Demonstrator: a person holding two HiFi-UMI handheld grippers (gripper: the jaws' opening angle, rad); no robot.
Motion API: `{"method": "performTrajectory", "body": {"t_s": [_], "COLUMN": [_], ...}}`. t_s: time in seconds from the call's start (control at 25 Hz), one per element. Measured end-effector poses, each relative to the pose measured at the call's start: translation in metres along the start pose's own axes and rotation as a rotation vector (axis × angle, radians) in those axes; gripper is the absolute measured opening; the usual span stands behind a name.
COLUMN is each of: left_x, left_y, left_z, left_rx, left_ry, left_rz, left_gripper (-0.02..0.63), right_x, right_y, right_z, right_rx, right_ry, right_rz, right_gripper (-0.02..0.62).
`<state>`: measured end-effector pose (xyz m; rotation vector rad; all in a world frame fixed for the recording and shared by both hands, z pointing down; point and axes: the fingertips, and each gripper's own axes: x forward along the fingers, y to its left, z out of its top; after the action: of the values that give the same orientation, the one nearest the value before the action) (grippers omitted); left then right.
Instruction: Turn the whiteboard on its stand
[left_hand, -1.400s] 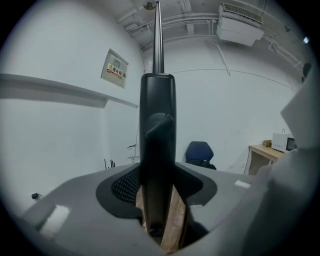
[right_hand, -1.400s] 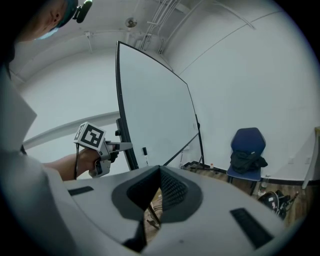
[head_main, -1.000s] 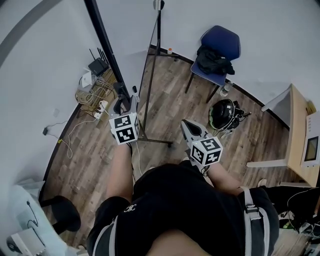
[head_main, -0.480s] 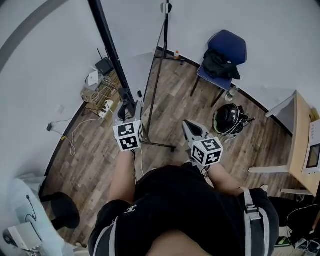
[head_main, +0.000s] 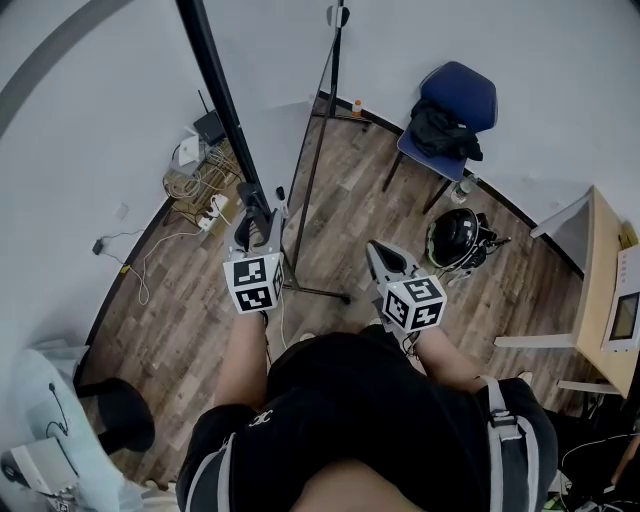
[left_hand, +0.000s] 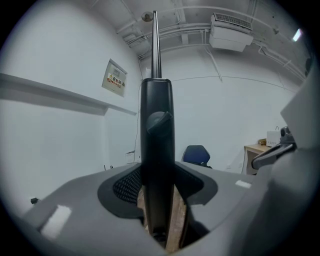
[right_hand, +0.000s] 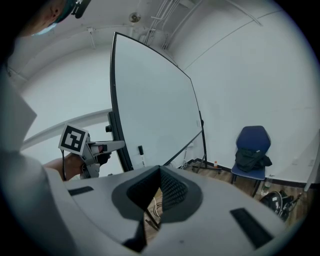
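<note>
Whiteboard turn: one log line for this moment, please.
left tool: shut on whiteboard frame | right tool: shut, empty, touching nothing

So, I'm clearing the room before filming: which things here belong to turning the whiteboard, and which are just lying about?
In the job: whiteboard; stand post, clamped in the left tongs; right tongs, shut and empty.
Lying about: blue chair with black jacket; helmet; router; floor cables; desk.

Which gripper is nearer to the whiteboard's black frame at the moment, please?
Left. The left gripper is closed on the frame near its lower end; the right gripper hangs apart from it, off to the right, empty.
</note>
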<state>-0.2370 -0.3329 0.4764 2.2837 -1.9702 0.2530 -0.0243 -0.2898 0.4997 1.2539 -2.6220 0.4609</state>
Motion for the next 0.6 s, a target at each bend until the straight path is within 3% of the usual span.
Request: {"method": "performTrajectory", "body": {"t_s": [0.6], "left_x": [-0.033], "left_y": [-0.001], "left_z": [-0.006], "left_rx": [0.001], "left_ry": [0.007], "left_rz": [-0.008], "left_gripper": [0.201], "right_x": [0.002], "right_y": [0.002], "right_z": [-0.013], "right_rx": [0.017], "right_ry": [0.027], "right_rz": [0.01], "right_gripper": [-0.002]}}
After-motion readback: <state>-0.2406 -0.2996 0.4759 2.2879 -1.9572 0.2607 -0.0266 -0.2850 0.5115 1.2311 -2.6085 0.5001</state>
